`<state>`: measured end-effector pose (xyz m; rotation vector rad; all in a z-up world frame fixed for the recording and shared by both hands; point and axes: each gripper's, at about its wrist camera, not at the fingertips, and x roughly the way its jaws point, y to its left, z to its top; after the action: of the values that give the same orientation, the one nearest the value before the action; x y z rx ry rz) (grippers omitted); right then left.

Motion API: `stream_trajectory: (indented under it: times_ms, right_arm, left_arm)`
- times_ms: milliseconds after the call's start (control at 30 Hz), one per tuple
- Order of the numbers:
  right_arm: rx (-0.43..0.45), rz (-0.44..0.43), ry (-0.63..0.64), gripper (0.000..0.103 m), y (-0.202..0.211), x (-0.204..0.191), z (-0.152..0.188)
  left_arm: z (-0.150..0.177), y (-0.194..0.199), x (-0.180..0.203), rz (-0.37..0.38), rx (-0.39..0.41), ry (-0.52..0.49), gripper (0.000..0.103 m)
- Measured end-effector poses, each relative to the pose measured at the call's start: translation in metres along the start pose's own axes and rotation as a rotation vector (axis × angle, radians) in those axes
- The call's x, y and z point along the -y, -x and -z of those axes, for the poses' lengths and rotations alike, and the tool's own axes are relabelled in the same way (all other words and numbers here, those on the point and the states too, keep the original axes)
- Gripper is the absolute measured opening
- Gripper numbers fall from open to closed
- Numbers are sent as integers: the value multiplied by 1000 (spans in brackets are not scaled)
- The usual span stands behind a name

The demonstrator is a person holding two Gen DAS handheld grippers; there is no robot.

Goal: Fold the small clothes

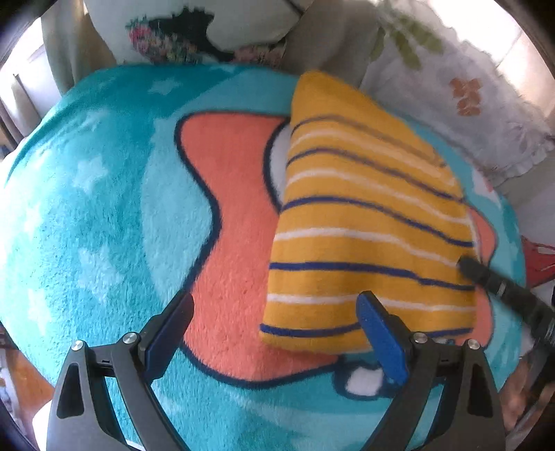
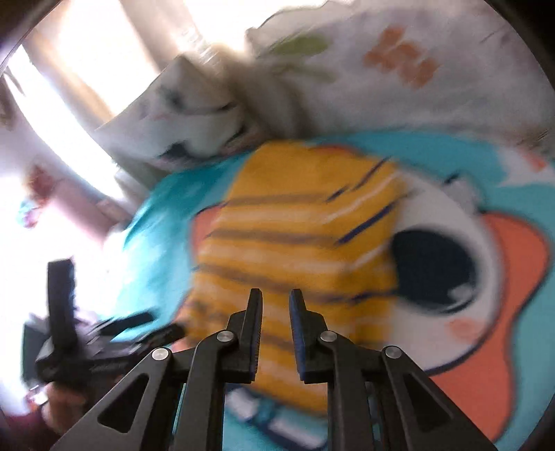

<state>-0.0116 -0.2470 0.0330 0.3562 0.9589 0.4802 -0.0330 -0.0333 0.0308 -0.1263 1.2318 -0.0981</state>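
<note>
A folded yellow garment (image 1: 364, 222) with blue and white stripes lies flat on the teal cartoon blanket (image 1: 104, 208). My left gripper (image 1: 277, 312) is open and empty, hovering at the garment's near left corner; its right finger (image 1: 380, 333) overlaps the near edge. The right gripper's tip (image 1: 475, 269) shows at the garment's right edge. In the right wrist view, which is blurred, my right gripper (image 2: 275, 298) hovers over the garment (image 2: 295, 243) with its jaws a narrow gap apart and nothing between them. The left gripper (image 2: 86, 336) shows at the left.
Pillows with floral print (image 1: 194, 31) and a white frilled cushion (image 1: 468, 97) lie at the far edge of the blanket. A red item (image 1: 541, 256) is at the right edge. Bright window light (image 2: 86, 69) fills the left side.
</note>
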Motion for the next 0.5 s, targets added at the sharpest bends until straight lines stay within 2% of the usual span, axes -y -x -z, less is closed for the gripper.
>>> stream_trajectory:
  times_ms: [33, 67, 133, 200, 267, 333, 367, 433, 467, 500]
  right_arm:
    - [-28, -8, 6, 17, -11, -3, 4]
    - [-79, 40, 18, 17, -28, -3, 12]
    - [-160, 145, 21, 16, -50, 4, 22]
    - [-135, 123, -10, 16, -42, 8, 24]
    - [-91, 131, 16, 19, -23, 3, 23]
    - [-47, 85, 39, 24, -4, -5, 24]
    - [-49, 27, 30, 26, -1, -9, 25]
    - [-83, -56, 10, 26, -9, -11, 27]
    - [-128, -86, -5, 26, -22, -12, 30]
    - [-162, -86, -6, 26, -33, -13, 35]
  left_arm:
    - [2, -9, 0, -14, -41, -2, 94]
    - [7, -18, -2, -15, -88, 1, 94]
    - [17, -18, -8, 17, -118, 32, 94]
    - [25, -8, -12, 40, -103, 47, 94]
    - [31, 4, -16, 47, -67, 55, 94]
    - [35, 10, -19, 41, -45, 71, 94]
    - [36, 11, -21, 41, -40, 82, 94]
    - [39, 14, -28, 40, -33, 112, 94]
    - [40, 17, -29, 37, -28, 124, 94]
    - [42, 21, -32, 34, -21, 132, 94]
